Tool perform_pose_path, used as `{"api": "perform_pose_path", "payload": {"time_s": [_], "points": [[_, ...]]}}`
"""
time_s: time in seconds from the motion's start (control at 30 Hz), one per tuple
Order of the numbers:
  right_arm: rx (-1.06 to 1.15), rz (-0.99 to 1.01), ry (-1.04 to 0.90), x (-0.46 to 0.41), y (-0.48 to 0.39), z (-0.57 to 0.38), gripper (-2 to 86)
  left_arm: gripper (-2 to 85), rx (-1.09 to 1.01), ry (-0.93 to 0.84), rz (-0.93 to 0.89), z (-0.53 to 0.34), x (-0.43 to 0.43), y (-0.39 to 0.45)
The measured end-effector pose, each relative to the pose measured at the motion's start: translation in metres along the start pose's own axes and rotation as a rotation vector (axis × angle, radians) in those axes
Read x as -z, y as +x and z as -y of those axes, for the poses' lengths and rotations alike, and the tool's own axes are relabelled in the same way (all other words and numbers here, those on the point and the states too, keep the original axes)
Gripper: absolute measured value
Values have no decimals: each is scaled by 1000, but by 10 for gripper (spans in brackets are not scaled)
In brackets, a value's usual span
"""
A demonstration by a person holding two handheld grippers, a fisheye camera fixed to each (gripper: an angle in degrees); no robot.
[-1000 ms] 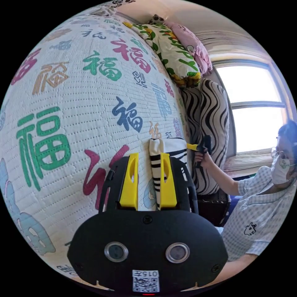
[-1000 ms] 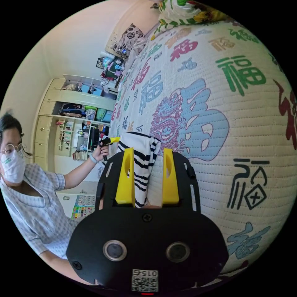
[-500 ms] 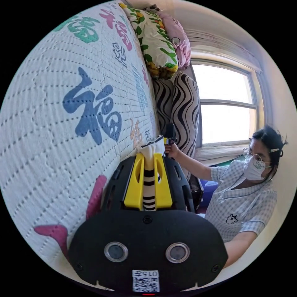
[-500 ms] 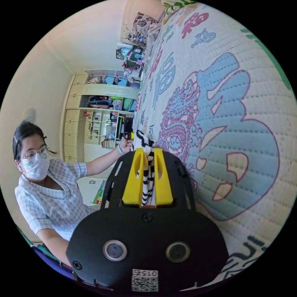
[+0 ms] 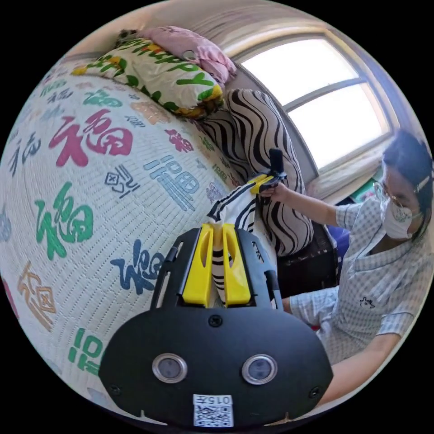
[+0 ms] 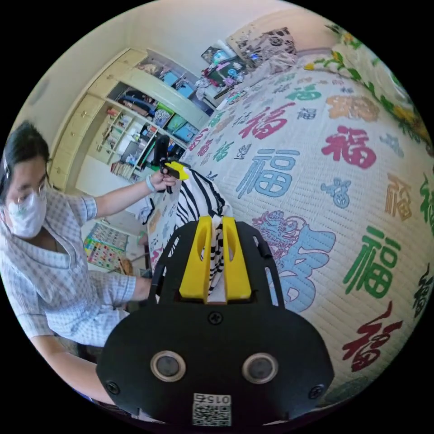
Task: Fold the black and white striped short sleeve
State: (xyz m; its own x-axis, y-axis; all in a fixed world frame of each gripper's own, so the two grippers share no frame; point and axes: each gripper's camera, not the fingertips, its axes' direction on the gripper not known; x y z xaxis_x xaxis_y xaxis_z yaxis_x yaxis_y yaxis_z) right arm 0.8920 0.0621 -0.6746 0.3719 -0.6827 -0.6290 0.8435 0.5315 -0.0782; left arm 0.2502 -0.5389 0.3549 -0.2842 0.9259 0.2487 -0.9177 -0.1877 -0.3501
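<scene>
The black and white striped short sleeve [image 5: 237,208] hangs stretched between both grippers, lifted off the quilted bed cover [image 5: 90,149]. In the left gripper view my left gripper [image 5: 217,230] is shut on one end of it, and the right gripper [image 5: 266,181] grips the far end in a person's hand. In the right gripper view my right gripper [image 6: 215,224] is shut on the striped short sleeve [image 6: 199,203], with the left gripper [image 6: 174,169] holding the other end beyond it.
The bed cover [image 6: 316,149] is white with coloured characters. A flowered pillow [image 5: 153,77], a pink pillow [image 5: 190,45] and a zebra-striped cushion [image 5: 257,135] lie at one end by a window [image 5: 334,99]. Shelves [image 6: 135,131] stand beyond the other end. The person [image 6: 49,253] sits at the bedside.
A second ago both grippers stood open around the shirt's ends on the bed. They closed on the cloth and have since lifted it, pulling it taut between them.
</scene>
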Motion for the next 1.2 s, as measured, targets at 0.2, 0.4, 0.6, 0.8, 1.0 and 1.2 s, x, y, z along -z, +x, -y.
{"api": "perform_pose_path", "payload": {"time_s": [0.2, 0.4, 0.6, 0.8, 1.0, 1.2], "points": [[238, -161, -73, -11, -95, -38, 49, 17, -240, -102, 125, -49, -8, 115], [314, -272, -249, -65, -156, -91, 48, 17, -266, -242, 177, -123, -59, 185], [286, -373, -411, -132, -158, -128, 50, 18, -203, -384, 261, -176, -124, 197], [63, -323, -446, -138, -140, -146, 21, 35, -74, -365, 265, -193, -125, 196], [-189, -140, -215, -107, -129, -147, 95, 88, 214, -174, 142, -193, -91, 188], [-244, 1, -128, -152, -108, -141, 37, 52, 436, -59, 24, -207, -130, 160]]}}
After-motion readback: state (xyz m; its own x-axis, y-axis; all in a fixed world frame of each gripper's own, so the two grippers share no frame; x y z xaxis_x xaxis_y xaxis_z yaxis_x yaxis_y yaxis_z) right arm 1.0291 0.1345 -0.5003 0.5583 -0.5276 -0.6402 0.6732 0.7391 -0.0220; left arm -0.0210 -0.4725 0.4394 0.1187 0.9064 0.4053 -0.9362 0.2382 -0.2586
